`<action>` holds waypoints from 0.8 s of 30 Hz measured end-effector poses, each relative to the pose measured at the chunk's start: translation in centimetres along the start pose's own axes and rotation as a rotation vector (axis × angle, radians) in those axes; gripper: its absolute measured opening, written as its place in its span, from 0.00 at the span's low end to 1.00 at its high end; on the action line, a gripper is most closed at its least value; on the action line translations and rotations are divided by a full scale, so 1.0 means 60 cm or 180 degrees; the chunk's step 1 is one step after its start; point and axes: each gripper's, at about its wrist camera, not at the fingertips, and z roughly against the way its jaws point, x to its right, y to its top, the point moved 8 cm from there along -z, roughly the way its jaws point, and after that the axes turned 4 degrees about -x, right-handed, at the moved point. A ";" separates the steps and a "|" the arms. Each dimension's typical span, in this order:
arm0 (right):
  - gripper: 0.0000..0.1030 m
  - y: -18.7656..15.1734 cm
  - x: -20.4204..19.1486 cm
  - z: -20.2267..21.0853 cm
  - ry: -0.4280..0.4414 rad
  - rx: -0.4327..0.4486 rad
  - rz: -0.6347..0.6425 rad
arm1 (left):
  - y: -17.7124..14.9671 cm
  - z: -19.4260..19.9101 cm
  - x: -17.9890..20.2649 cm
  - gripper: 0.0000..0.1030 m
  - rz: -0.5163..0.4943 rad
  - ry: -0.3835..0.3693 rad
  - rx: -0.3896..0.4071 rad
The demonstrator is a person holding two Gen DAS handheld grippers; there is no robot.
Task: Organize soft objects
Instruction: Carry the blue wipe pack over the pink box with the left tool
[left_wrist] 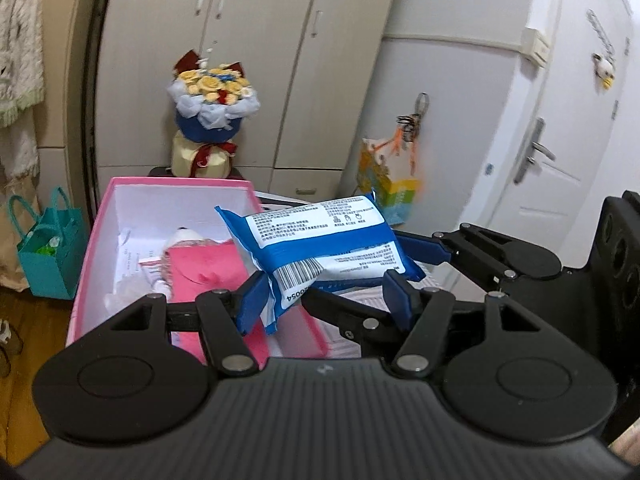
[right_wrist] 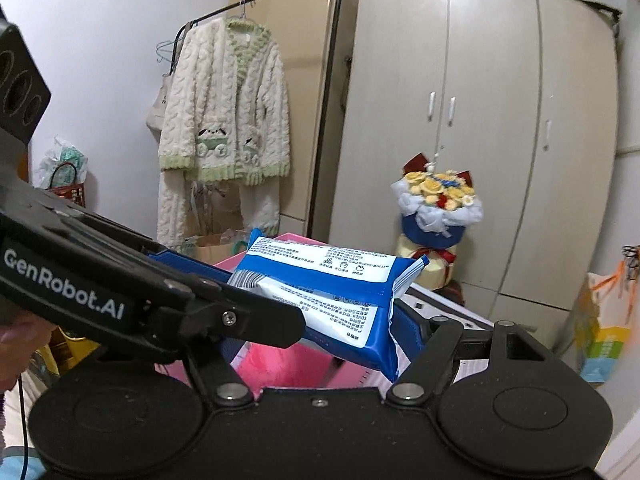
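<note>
- Wipes pack [left_wrist: 320, 248] — held above the pink box [left_wrist: 120, 216], near its right wall.
- Left gripper [left_wrist: 324, 300] and right gripper [right_wrist: 320, 340] both clamp it.
- Judged light, squashy, slick film — grip the body, not the crimped ends.

A wooden floor [left_wrist: 28, 380] shows at the lower left. On it stands a teal paper bag [left_wrist: 50, 252] with looped handles, beside a pink box [left_wrist: 90, 264] whose own support is hidden. Further back, a bouquet [left_wrist: 212, 96] rests on a dark stand.
</note>
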 end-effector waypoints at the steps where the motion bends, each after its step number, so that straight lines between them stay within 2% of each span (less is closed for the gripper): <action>1: 0.76 0.001 -0.002 -0.010 0.0027 -0.0021 -0.0003 | 0.004 -0.006 -0.013 0.60 0.0039 0.0019 0.0001; 7: 0.76 0.022 -0.004 -0.102 0.0249 -0.0193 -0.0041 | 0.028 -0.046 -0.088 0.60 0.0280 0.0122 -0.0016; 15: 0.76 0.020 0.016 -0.222 0.0677 -0.0655 -0.0344 | 0.047 -0.109 -0.169 0.59 0.0556 0.0248 -0.0167; 19: 0.75 0.010 0.015 -0.250 0.0706 -0.0813 -0.0324 | 0.043 -0.136 -0.194 0.60 0.0692 0.0245 -0.0259; 24: 0.74 -0.003 0.015 -0.281 0.0653 -0.1017 -0.0304 | 0.034 -0.158 -0.208 0.61 0.0721 0.0370 -0.0311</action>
